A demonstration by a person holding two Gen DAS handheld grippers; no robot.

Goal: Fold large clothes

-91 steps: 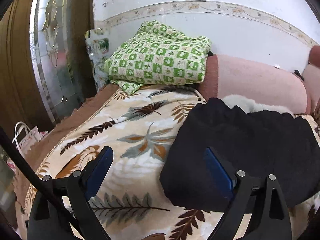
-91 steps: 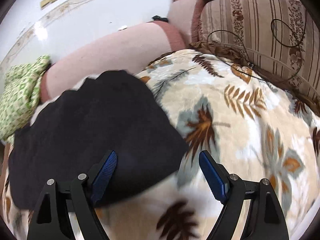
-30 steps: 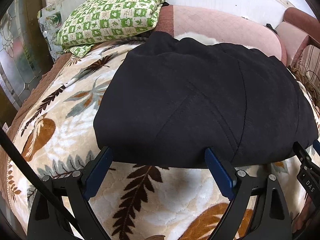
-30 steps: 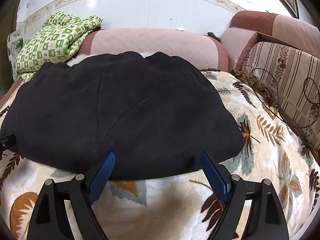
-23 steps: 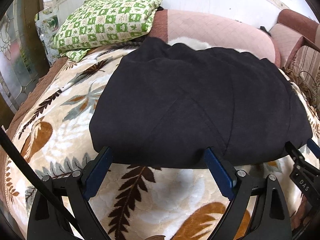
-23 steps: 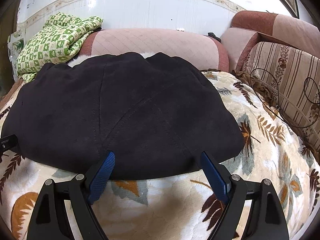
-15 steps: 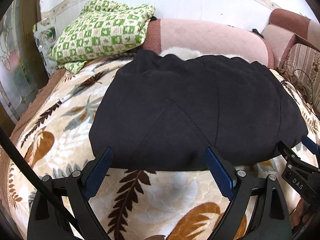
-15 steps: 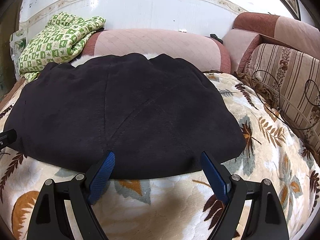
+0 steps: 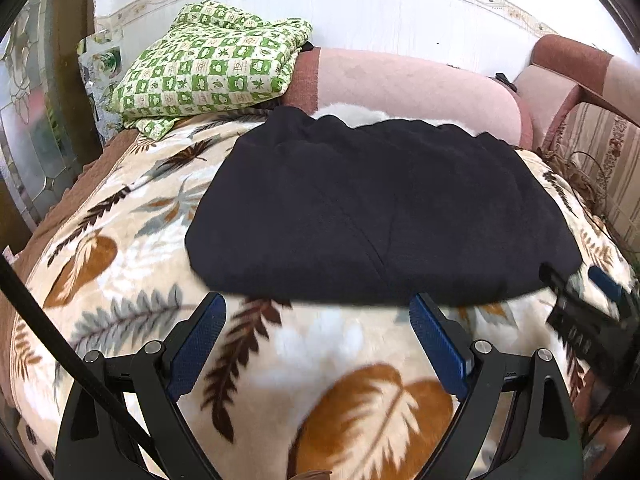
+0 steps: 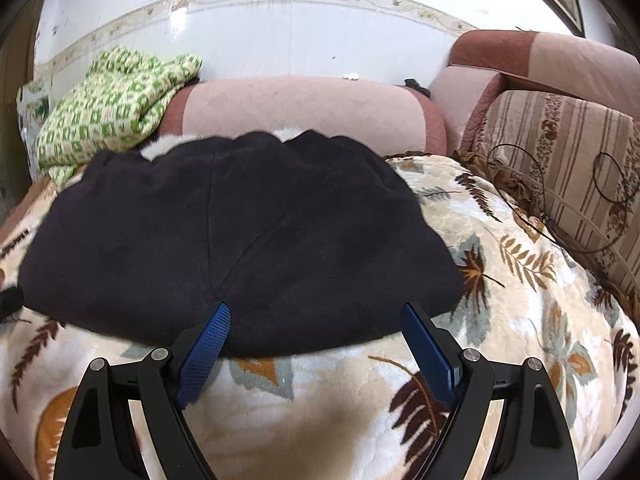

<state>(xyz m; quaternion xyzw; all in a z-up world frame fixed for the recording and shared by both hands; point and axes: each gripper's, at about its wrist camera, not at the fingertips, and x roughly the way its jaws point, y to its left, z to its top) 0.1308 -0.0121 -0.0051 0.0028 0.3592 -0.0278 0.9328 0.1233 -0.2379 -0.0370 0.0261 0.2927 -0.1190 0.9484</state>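
black garment point(image 9: 380, 208) lies folded on blanket point(image 9: 120, 280) just ahead of l gripper point(image 9: 318, 326) & r gripper point(image 10: 316, 330), both spread wide, prob not touching it.

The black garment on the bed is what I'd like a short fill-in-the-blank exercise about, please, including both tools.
1. The black garment lies on a blanket printed with a ____ pattern.
2. The left tool and the right tool both have their jaws ____.
3. The folded cloth behind the garment is checked white and ____.
4. The pads on the tools are coloured ____.

Missing words: leaf; open; green; blue
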